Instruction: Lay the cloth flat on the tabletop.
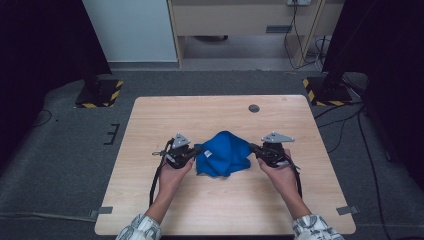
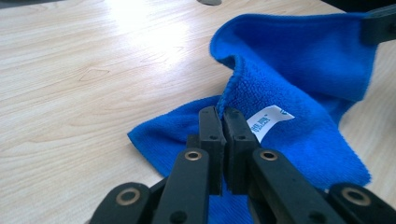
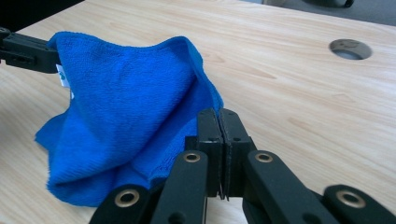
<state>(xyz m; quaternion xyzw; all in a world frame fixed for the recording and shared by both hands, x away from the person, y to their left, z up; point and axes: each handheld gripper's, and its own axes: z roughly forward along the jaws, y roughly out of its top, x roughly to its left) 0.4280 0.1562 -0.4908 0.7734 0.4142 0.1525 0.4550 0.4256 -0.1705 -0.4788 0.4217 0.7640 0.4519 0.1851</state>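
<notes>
Blue microfibre cloth (image 1: 222, 152) sits mid-surface, bunched up because both tongs pinch opposite edges: left tongs (image 2: 223, 114) clamped beside its white tag (image 2: 268, 120), right tongs (image 3: 218, 116) clamped too, probably to spread it.

Pretty much the whole tabletop (image 1: 150, 210) is open wood, so there's loads of room to move around. The only thing sitting on it is the blue cloth (image 1: 222, 152), bunched up in a hump near the middle, between the left gripper (image 1: 197, 151) and right gripper (image 1: 253, 148), each touching one side of it. The far half is bare apart from a small round cable hole (image 1: 254, 108), flush with the surface, so nothing to bump. The near strip is bare too, just the person's forearms crossing it. Left and right edges are wide open.
</notes>
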